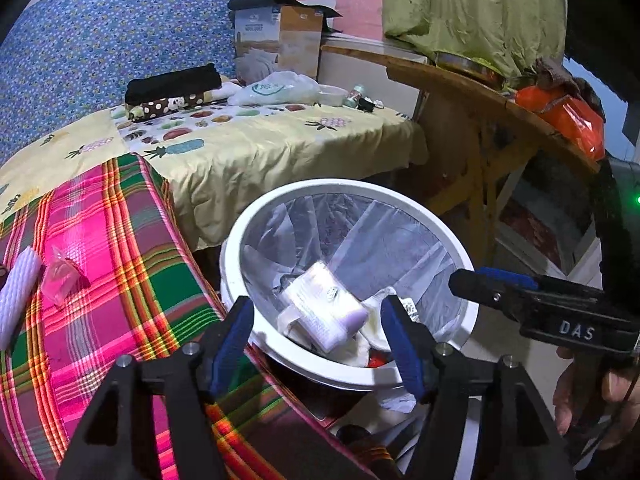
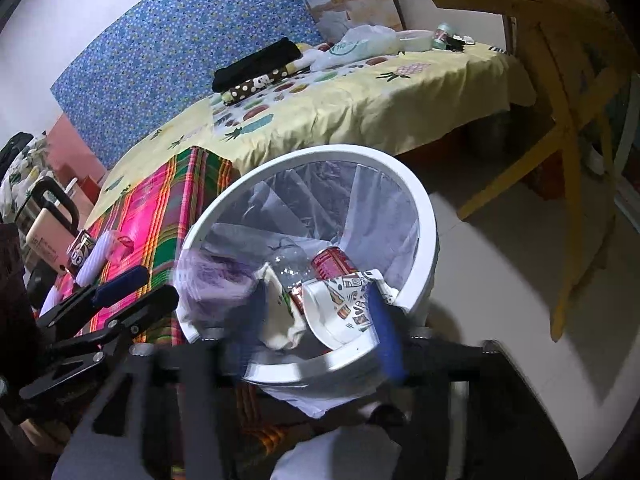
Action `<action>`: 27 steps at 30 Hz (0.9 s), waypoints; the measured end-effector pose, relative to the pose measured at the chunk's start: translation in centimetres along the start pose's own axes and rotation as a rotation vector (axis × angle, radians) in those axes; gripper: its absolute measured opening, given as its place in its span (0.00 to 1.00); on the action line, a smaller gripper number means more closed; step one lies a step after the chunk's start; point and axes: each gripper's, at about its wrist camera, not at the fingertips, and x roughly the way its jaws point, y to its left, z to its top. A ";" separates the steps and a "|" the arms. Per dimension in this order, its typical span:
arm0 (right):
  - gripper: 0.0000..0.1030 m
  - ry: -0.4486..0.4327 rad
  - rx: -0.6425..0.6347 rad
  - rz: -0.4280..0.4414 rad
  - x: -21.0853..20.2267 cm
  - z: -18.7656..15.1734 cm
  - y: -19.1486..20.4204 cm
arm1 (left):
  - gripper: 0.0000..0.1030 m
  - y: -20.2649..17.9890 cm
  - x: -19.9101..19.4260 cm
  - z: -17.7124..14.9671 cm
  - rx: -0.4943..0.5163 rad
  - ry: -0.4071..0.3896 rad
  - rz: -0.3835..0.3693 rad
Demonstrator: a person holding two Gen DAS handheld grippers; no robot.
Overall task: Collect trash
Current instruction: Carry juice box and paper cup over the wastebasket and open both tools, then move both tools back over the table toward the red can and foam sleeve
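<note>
A white lined trash bin (image 1: 256,236) (image 2: 424,216) stands beside the bed. It holds a white wrapped packet (image 1: 324,308), a red can (image 2: 332,262), a patterned paper cup (image 2: 344,308) and a clear bottle (image 2: 290,266). My left gripper (image 1: 318,338) is open and empty over the bin's near rim. My right gripper (image 2: 320,332) is open over the bin; a blurred purplish-white packet (image 2: 218,280) is in the air at its left finger. On the plaid blanket (image 1: 132,240) lie a white ribbed piece (image 1: 18,292), a pink wrapper (image 1: 60,278) and a can (image 2: 80,250).
The bed with a yellow fruit-print sheet (image 1: 256,140) carries a dark folded cloth, a plastic bag (image 1: 276,88) and small containers. A wooden table (image 1: 472,92) stands at the right, with an orange packet on it. The pale floor (image 2: 500,280) lies right of the bin.
</note>
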 end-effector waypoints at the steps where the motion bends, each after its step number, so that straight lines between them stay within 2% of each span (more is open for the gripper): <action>1: 0.58 -0.003 -0.002 0.003 -0.1 0.0 0.1 | 0.66 0.1 -0.2 0.0 -0.002 -0.004 0.002; 13: 0.58 -0.015 -0.052 0.036 -1.4 -0.4 2.0 | 0.66 1.7 -2.7 -1.1 -0.055 -0.002 0.029; 27: 0.58 -0.022 -0.161 0.102 -1.9 -1.6 6.3 | 0.66 4.3 -6.7 -3.2 -0.136 -0.033 0.113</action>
